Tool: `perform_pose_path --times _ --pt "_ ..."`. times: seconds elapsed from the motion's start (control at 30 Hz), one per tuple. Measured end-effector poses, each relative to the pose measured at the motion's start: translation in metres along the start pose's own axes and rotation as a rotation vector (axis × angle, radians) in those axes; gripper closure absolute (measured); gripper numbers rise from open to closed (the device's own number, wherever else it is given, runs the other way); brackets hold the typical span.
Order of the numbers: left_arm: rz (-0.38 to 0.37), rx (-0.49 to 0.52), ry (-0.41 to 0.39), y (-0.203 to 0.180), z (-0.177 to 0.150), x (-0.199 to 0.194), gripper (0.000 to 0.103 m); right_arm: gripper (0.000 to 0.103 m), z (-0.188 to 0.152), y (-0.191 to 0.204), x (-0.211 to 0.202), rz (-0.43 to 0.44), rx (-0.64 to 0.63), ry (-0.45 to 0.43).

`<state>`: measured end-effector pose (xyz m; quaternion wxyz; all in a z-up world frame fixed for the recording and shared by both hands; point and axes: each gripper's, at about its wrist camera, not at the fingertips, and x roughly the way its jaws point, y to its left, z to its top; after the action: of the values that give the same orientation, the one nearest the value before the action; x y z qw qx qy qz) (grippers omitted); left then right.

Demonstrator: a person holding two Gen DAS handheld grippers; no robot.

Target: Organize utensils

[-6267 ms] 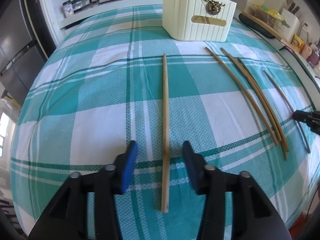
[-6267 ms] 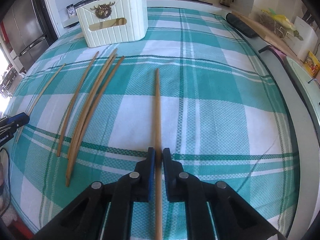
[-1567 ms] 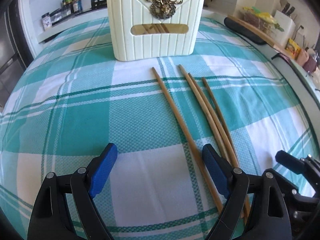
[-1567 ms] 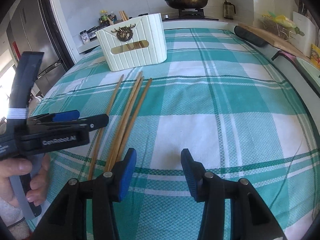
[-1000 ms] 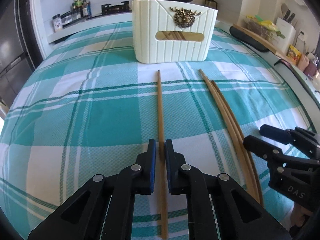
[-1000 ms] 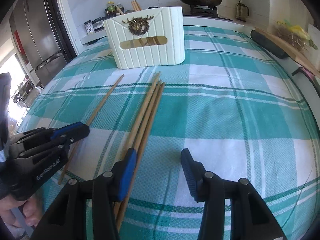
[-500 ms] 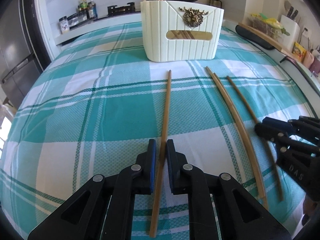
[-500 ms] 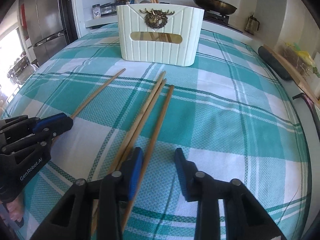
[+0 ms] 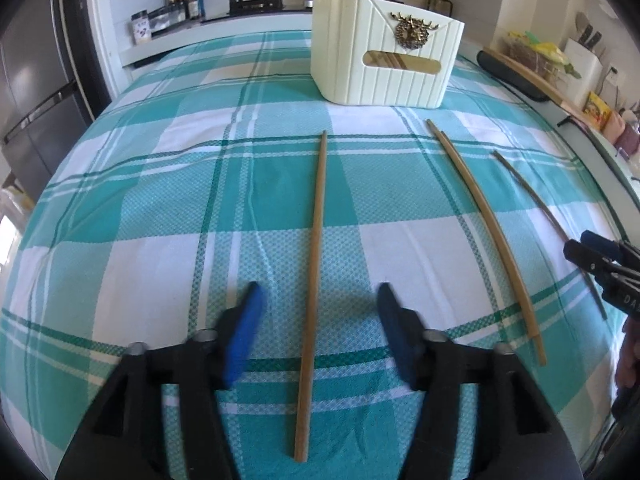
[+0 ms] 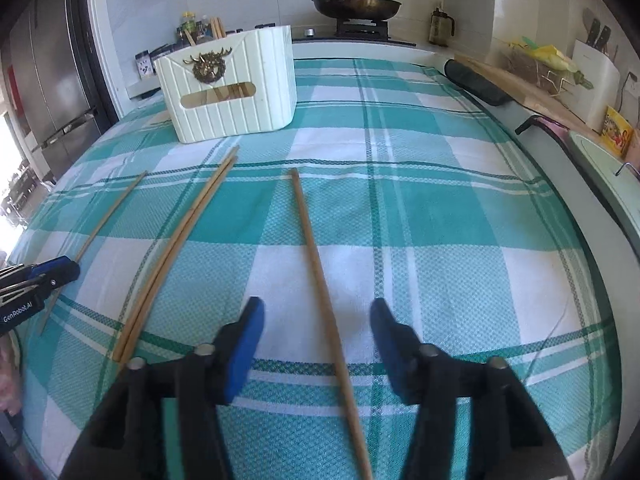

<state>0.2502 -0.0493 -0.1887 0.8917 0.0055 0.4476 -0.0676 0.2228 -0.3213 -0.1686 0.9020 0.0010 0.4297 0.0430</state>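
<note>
While my left hand-held gripper (image 9: 318, 316) has just spread, its chopstick (image 9: 314, 240) lies loose between the jaws, pointing to twelve o'clock at the cream holder (image 9: 384, 64); my right hand-held gripper (image 10: 316, 330) likewise has just opened around another chopstick (image 10: 320, 280).

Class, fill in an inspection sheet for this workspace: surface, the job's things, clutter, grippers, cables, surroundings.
Surface: checked teal cloth over the table.
Job's things: cream holder upright, chopsticks already inside; four loose chopsticks flat on the cloth, a touching pair among them.
Clutter: nothing seen on the cloth.
Grippers: left gripper open, jaws just opened, a chopstick between them; right gripper likewise, over another chopstick.
Cables: nothing seen.
Surroundings: pan on stove, fridge, knife block.
</note>
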Motion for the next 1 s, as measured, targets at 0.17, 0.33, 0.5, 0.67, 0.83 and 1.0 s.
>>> perform_pose_path --times 0.17,0.33,0.5,0.67,0.83,1.0 --pt "0.04 0.04 -0.002 -0.005 0.003 0.01 0.013 0.042 -0.001 0.003 0.009 -0.02 -0.041 0.02" --pt "0.04 0.008 0.02 0.003 0.006 0.016 0.001 0.038 -0.003 0.005 0.012 -0.034 -0.066 0.02" --pt "0.043 0.012 0.02 0.001 0.005 0.017 0.001 0.038 -0.003 0.004 0.011 -0.029 -0.061 0.019" --pt "0.041 0.011 0.021 0.001 0.005 0.017 0.001 0.038 -0.003 0.003 0.011 -0.027 -0.059 0.02" --pt "0.041 0.011 0.02 0.001 0.005 0.017 0.001 0.035 -0.003 0.004 0.012 -0.022 -0.062 0.022" --pt "0.039 0.009 0.017 0.002 0.005 0.016 0.001 0.035 -0.003 0.005 0.012 -0.022 -0.062 0.023"
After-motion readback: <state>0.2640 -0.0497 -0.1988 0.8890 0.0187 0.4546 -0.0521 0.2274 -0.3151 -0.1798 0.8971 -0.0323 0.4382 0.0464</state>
